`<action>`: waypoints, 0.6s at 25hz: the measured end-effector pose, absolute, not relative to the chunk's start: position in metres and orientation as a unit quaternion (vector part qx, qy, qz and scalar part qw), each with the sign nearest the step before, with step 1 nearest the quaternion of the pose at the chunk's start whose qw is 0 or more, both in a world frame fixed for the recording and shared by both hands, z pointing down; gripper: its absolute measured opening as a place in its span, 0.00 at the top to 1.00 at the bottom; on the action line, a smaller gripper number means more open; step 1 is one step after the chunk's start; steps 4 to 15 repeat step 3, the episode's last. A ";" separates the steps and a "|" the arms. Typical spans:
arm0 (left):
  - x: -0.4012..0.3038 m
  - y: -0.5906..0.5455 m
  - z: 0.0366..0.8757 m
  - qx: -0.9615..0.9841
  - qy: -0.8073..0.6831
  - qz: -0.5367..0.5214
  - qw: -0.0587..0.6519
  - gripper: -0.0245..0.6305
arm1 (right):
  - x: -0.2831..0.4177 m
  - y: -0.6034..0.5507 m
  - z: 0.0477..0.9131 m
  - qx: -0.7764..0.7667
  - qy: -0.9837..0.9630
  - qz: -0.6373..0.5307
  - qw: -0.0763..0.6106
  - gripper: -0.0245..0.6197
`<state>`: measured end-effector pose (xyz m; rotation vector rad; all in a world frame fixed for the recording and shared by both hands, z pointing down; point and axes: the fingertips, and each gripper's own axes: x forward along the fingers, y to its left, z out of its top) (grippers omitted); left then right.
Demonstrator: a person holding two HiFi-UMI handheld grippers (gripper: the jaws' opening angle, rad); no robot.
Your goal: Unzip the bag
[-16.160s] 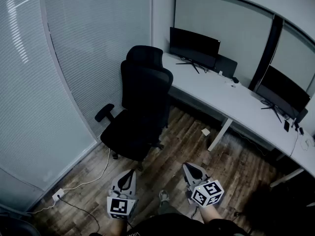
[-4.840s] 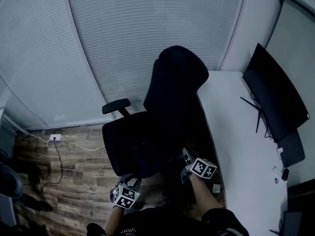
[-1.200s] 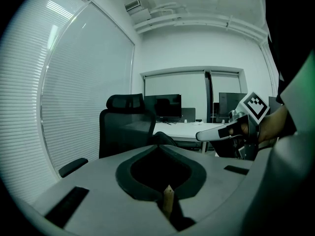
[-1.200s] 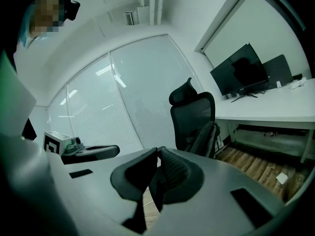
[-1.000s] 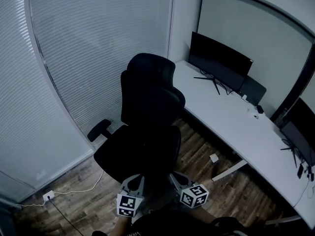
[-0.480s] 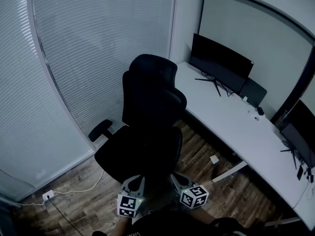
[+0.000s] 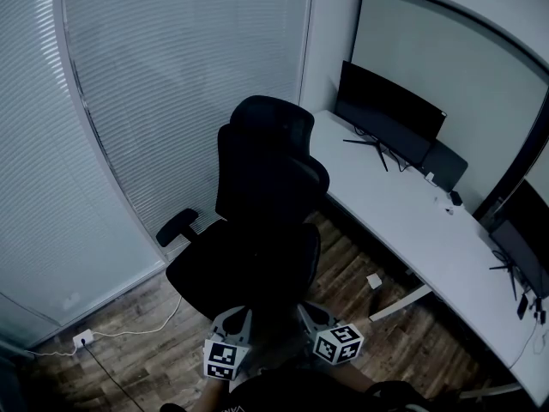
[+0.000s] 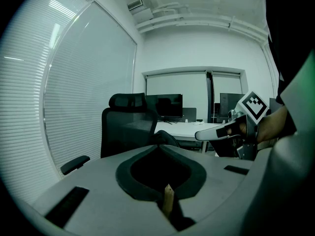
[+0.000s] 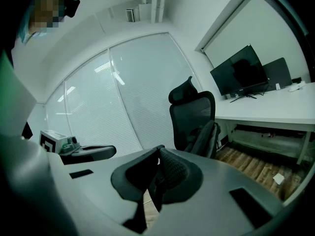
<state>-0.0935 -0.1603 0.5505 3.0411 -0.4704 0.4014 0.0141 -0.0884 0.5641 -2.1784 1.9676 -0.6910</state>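
Hardly budged from a second ago: left gripper (image 7: 235, 313), right gripper (image 7: 304, 307) both closed on nothing by chair (image 7: 266, 187), no zip gripped.

An office: straight ahead of the jaws stands a black high-backed swivel chair (image 7: 262, 187), with a long white desk (image 7: 390, 209) carrying dark flat monitors (image 7: 388, 114) beyond them to the right. Glass walls with pale slatted blinds (image 7: 171, 84) close off the left.
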 end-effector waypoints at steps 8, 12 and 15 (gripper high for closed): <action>-0.091 -0.162 0.543 0.981 -0.148 0.125 0.023 0.93 | 0.016 -0.092 0.563 -0.720 0.652 -0.228 0.064 0.89; -0.091 -0.162 0.543 0.981 -0.148 0.125 0.023 0.93 | 0.016 -0.092 0.563 -0.720 0.652 -0.228 0.064 0.89; -0.091 -0.162 0.543 0.981 -0.148 0.125 0.023 0.93 | 0.016 -0.092 0.563 -0.720 0.652 -0.228 0.064 0.89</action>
